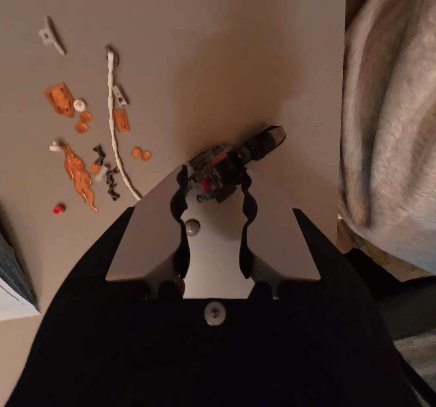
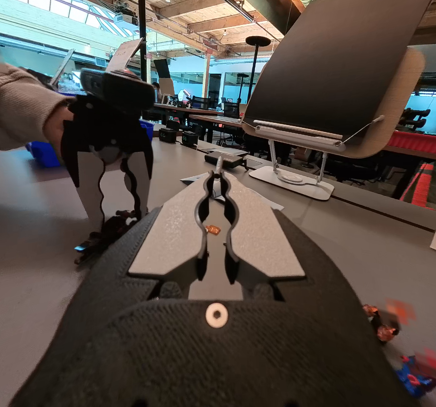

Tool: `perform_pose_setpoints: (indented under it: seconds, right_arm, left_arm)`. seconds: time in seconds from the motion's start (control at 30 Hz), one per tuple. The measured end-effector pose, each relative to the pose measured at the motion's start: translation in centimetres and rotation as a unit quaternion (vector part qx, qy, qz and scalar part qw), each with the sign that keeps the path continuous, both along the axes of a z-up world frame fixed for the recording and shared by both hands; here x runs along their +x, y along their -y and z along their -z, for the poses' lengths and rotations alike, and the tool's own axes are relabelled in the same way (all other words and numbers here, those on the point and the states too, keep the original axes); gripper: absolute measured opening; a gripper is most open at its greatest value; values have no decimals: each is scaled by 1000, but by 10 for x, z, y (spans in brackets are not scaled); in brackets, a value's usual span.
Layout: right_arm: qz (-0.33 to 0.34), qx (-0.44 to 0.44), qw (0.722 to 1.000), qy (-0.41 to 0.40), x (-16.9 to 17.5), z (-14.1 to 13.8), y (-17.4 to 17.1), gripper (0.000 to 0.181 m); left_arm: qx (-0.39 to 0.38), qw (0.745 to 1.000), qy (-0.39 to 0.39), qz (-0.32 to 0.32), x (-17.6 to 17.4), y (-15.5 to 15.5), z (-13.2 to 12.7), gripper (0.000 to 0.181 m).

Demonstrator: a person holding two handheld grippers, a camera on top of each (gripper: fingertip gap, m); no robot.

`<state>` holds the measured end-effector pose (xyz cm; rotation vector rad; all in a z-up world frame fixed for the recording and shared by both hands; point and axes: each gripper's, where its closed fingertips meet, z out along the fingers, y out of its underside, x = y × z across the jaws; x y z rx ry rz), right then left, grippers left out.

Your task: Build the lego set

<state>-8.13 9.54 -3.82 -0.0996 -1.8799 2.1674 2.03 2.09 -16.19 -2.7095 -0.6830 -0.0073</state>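
At the counter's [image 1: 236,41] right edge, toward three o'clock in the left wrist view, grey fabric [image 1: 389,112] hangs close; bare surface lies toward twelve o'clock. The left tongs [image 1: 213,178] are pointed down and spread partway around the dark, grey and red lego model [image 1: 217,173], whose contact with the pads cannot be made out. Loose orange pieces [image 1: 77,173] and a white chain [image 1: 113,131] are scattered toward nine o'clock. The right tongs [image 2: 215,177] are held low, nearly level, pinched on a small grey pin [image 2: 219,164].
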Motion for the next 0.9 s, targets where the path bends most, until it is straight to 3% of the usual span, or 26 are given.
perform_pose_setpoints:
  seconds: [0.2,0.33,0.5,0.73,0.9]
  right_arm:
    - [0,4,1000,-1,0,1,1,3]
    - [2,10,1000,-4,0,3,3,3]
    - [4,13,1000,-8,1,3,3,2]
    - [4,11,1000,-6,1,2,2,3]
    - [4,12,1000,-7,1,2,3,3]
  left_arm:
    - [28,991,-57,-116,-5,5,-2,40]
    - [60,970,-89,-216,-18,1,-2,41]
    - [95,944,-71,-309,-34,0,-3,41]
    - [160,927,-24,-339,-36,-2,-7,42]
    - [157,927,-29,-340,-31,9,-13,42]
